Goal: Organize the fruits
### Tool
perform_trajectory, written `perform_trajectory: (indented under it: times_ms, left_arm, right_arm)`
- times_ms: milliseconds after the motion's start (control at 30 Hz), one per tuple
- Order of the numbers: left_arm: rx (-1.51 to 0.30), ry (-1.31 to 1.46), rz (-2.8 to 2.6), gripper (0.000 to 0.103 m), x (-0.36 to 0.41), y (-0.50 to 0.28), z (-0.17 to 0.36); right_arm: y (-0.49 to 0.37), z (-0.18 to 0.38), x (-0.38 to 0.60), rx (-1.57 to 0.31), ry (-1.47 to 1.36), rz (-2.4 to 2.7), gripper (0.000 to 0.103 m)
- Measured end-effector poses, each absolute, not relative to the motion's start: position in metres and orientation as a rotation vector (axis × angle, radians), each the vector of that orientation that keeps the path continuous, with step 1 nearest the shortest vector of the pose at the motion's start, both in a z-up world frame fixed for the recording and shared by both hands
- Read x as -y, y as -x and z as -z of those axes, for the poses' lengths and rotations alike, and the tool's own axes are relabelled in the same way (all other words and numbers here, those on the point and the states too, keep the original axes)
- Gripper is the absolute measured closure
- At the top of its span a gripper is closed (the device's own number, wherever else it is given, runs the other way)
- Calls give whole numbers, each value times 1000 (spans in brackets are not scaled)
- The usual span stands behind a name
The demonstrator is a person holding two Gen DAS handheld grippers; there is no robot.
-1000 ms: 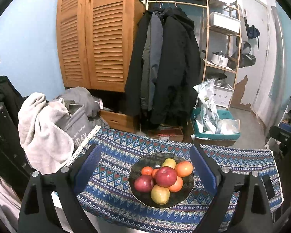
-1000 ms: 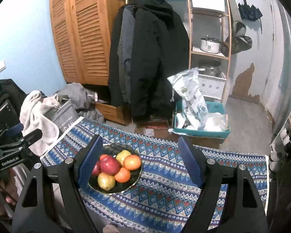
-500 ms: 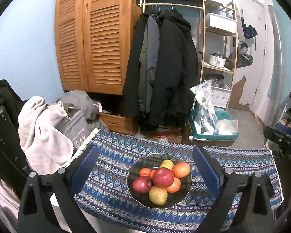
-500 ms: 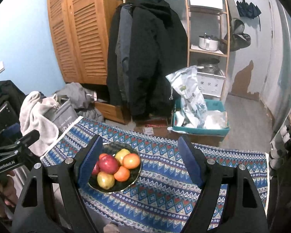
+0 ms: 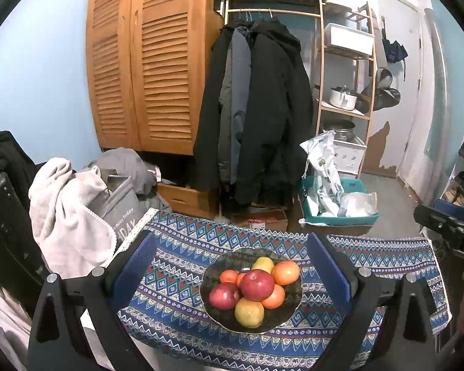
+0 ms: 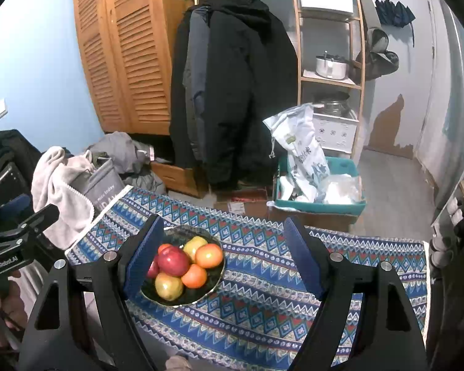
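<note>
A dark plate (image 5: 222,266) holds several fruits: a red apple (image 5: 256,284) on top, another red apple (image 5: 224,295), oranges (image 5: 285,272) and yellow-green pears (image 5: 249,311). It sits on a table with a blue patterned cloth (image 5: 176,278). My left gripper (image 5: 232,266) is open and empty, held back from the plate, which shows between its fingers. My right gripper (image 6: 222,256) is open and empty. The plate (image 6: 212,284) lies by its left finger, red apple (image 6: 173,261) on top.
A pale towel and grey bag (image 5: 77,216) sit at the table's left end. Behind the table are a wooden wardrobe (image 5: 145,61), hanging coats (image 5: 256,108), a shelf rack (image 5: 346,71) and a teal bin (image 5: 334,207) on the floor.
Both grippers have drifted slightly; the plate sits a little lower in the left view. Nothing was taken hold of or let go.
</note>
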State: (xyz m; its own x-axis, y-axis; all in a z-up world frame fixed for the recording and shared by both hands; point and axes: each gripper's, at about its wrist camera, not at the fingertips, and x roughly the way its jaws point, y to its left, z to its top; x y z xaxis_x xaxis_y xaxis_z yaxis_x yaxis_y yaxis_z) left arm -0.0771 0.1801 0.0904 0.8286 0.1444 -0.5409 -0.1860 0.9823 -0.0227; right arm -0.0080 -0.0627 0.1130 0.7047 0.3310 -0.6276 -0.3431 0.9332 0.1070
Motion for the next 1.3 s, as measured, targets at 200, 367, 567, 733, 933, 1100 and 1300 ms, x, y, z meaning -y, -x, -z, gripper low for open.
perform_trajectory:
  times_ms: [200, 367, 567, 733, 933, 1100, 1300]
  left_arm:
    - [-571, 73, -180, 4, -180, 77, -91]
    - [-584, 66, -182, 4, -179, 77, -90]
    - [-583, 45, -212, 0, -177, 78, -91]
    - [-589, 55, -206, 0, -177, 78, -92]
    - [-589, 56, -210, 0, -176, 77, -94]
    - [-589, 56, -211, 0, -176, 78, -95]
    - [-592, 53, -213, 0, -176, 77, -95]
  right_arm:
    - [8, -113, 64, -694, 19, -376, 24]
    - [7, -113, 64, -695, 19, -376, 24]
    - [7, -113, 65, -695, 18, -375, 24]
    - [8, -113, 65, -696, 17, -374, 24]
    - [7, -113, 66, -697, 17, -374, 24]
    - [7, -113, 66, -697, 16, -374, 24]
    - [7, -113, 66, -698, 16, -373, 24]
